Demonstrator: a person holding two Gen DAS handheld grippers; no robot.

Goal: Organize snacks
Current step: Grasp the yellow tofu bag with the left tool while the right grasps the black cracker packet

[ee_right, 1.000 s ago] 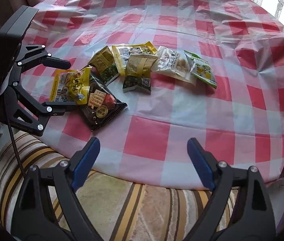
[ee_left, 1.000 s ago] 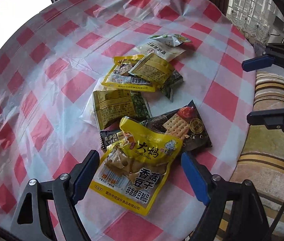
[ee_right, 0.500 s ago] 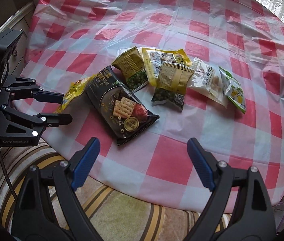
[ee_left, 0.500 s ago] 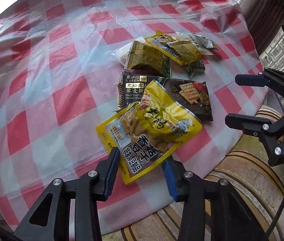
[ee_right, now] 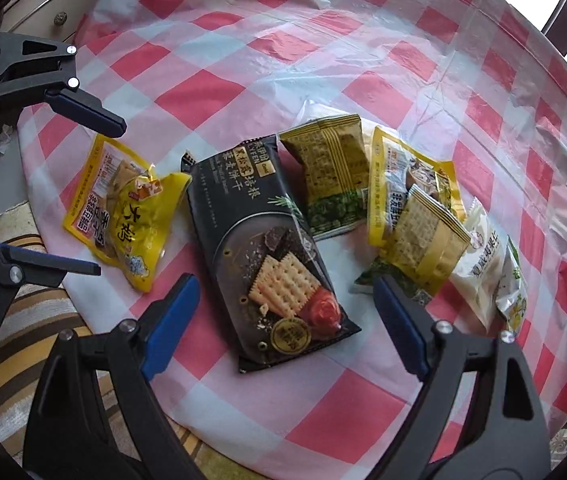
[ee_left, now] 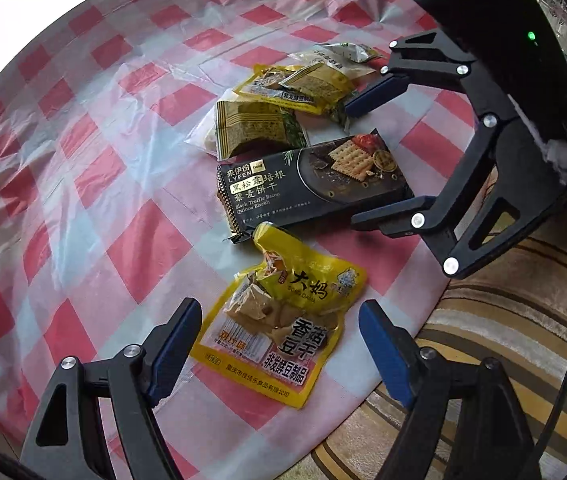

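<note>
A yellow dried-tofu pouch (ee_left: 283, 332) lies flat near the table's edge, between the open fingers of my left gripper (ee_left: 279, 348); it also shows in the right wrist view (ee_right: 123, 208). A black cracker pack (ee_left: 315, 180) lies just beyond it. In the right wrist view my right gripper (ee_right: 283, 324) is open over the near end of the black cracker pack (ee_right: 267, 252). Further along lie a green-gold packet (ee_right: 331, 176), a yellow pouch (ee_right: 407, 176), a gold packet (ee_right: 427, 236) and a white packet (ee_right: 483, 264).
The round table carries a red-and-white checked plastic cloth (ee_left: 83, 160). A striped cushion (ee_left: 503, 352) sits below the table's edge. A drawer front (ee_right: 55, 4) stands behind the table. The left gripper (ee_right: 95, 196) shows at the left of the right wrist view.
My left gripper has opened and let go of the yellow tofu pouch, which now lies apart from the black pack. My right gripper has moved in over the black cracker pack.
</note>
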